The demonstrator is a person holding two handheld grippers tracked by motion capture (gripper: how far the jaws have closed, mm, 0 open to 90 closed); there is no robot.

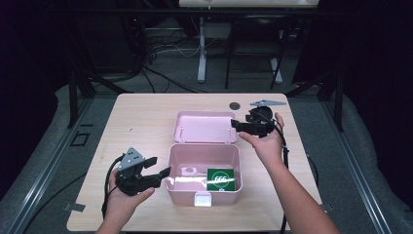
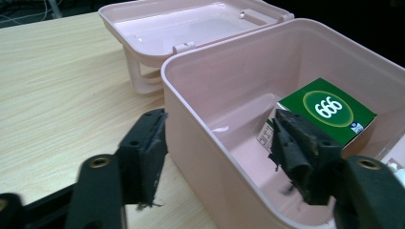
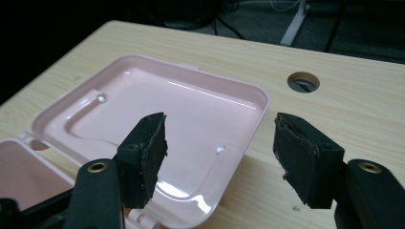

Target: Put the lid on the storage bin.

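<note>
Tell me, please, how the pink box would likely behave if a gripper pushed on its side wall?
The pink box looks like thin glossy plastic, so it is probably light and would slide across the smooth table rather than tip. Its open lid lies flat behind it and would likely drag along. The green carton inside adds little weight.
</note>
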